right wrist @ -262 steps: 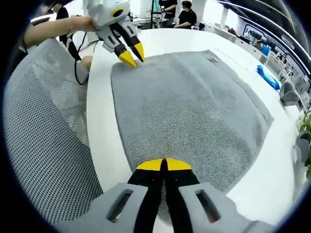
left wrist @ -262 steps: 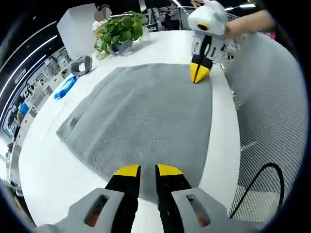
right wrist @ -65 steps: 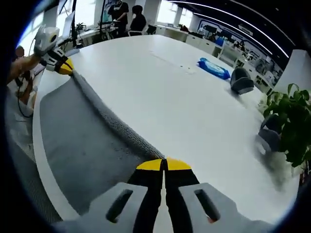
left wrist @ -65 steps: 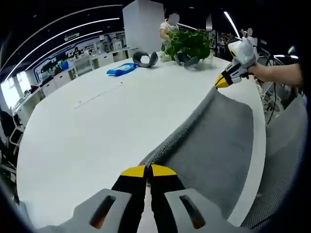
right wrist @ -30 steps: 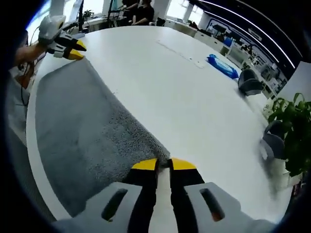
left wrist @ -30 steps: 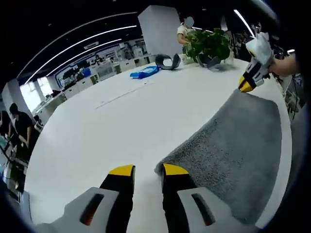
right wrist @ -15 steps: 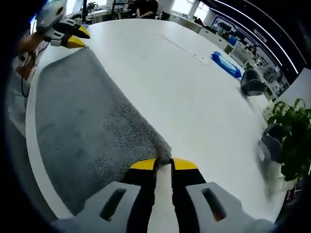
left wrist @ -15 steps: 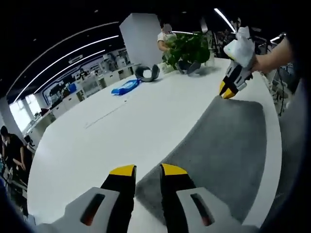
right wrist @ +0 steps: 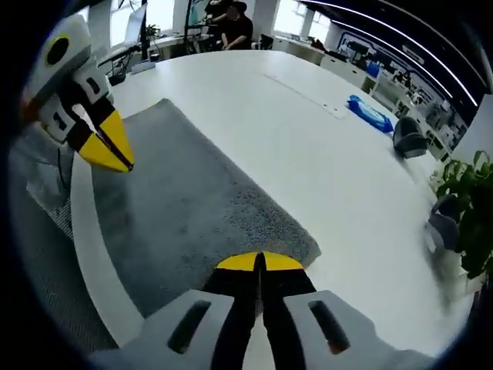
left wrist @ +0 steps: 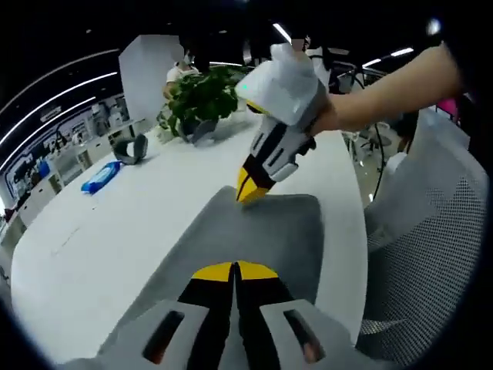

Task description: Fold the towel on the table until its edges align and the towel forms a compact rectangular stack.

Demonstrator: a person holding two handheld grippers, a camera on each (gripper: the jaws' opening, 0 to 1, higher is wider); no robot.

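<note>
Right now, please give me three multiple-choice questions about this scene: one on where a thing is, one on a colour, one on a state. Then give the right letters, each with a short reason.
1. Where does the potted plant stand?
A. on the towel
B. on the white table, beyond the towel
C. on the chair

2. What colour is the towel?
A. grey
B. blue
C. green

3. How do the jaws of the right gripper stand?
A. wide open
B. shut, yellow tips together
C. clamped on the blue packet

Answers:
1. B, in the left gripper view the plant stands on the table, past the towel's far edge.
2. A, the cloth is grey in both views; the blue thing is a packet far away on the table.
3. B, in the right gripper view the two yellow tips meet with no gap, low over the towel's near corner.
</note>
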